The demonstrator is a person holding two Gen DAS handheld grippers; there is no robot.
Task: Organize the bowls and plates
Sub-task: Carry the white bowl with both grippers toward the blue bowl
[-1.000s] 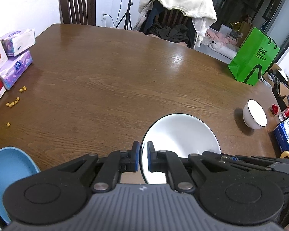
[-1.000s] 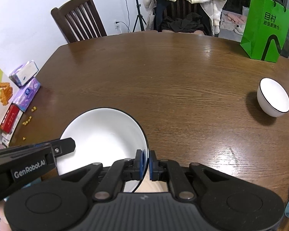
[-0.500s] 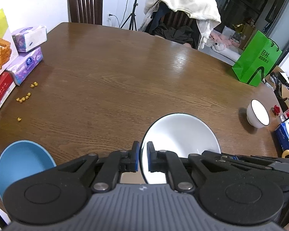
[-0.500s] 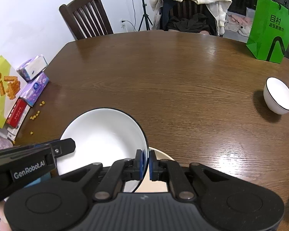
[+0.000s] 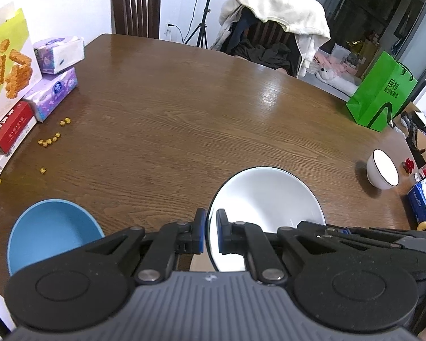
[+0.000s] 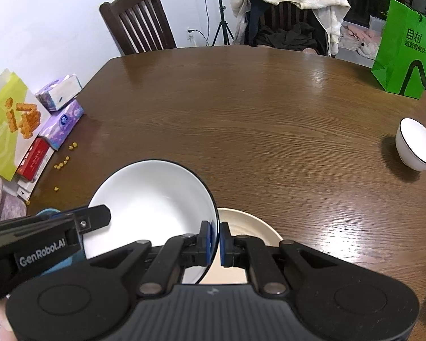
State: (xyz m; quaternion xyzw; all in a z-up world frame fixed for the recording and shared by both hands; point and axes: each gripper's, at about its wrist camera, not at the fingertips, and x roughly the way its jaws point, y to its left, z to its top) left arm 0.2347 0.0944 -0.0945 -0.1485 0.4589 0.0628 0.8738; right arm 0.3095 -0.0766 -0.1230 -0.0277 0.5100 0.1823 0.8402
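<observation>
Both the left gripper (image 5: 210, 234) and the right gripper (image 6: 215, 243) are clamped on opposite rim edges of the large white bowl (image 6: 153, 207), held above the table (image 6: 255, 119) and partly over the cream plate (image 6: 252, 227). By this judgement, stacking is under way and unfinished: the blue bowl (image 5: 52, 230) and small white bowl (image 6: 417, 143) stand well apart, unstacked. Tissue packs (image 5: 55, 93), scattered crumbs (image 5: 49, 141) and the green bag (image 6: 404, 48) sit clear of the work area.

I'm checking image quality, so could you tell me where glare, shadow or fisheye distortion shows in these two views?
Left wrist view: window glare streaks the table at its far side; its edges bow. Right wrist view: glare patches near the cream plate, and the small white bowl casts a dark shadow to its left; corners vignette black.
</observation>
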